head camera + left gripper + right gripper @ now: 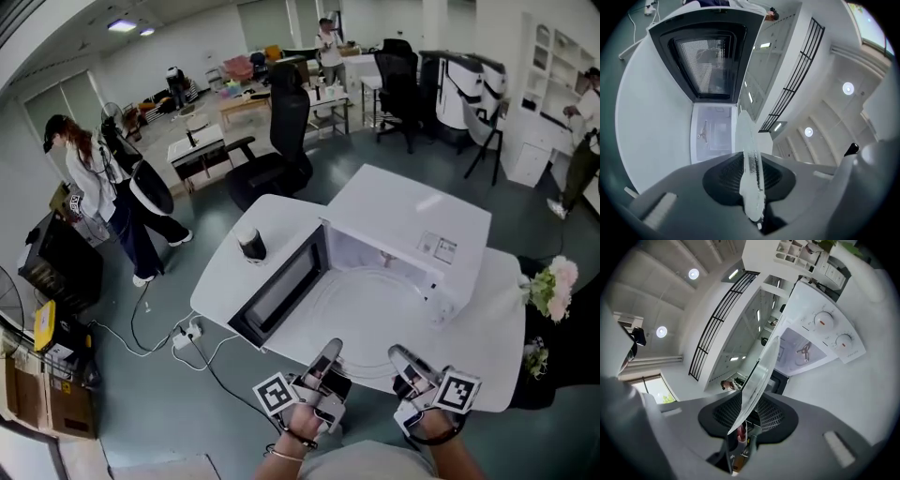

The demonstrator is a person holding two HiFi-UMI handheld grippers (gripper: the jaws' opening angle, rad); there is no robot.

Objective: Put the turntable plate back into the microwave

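The clear glass turntable plate [367,314] is held level in front of the open white microwave [412,234], its far rim at the mouth of the cavity. My left gripper [330,358] is shut on the plate's near left rim, my right gripper [406,361] on its near right rim. In the left gripper view the plate [749,164] runs edge-on between the pads, with the cavity [711,133] and the open door [705,61] ahead. In the right gripper view the plate [759,380] is pinched the same way; the dial panel [829,331] and the cavity floor's hub [804,351] lie beyond.
The microwave door [286,281] stands swung out to the left. A black cup [251,244] sits on the white table [225,272] left of the door. Flowers [553,286] lie at the table's right edge. A power strip [187,333] and cables lie on the floor. A person [103,187] stands far left.
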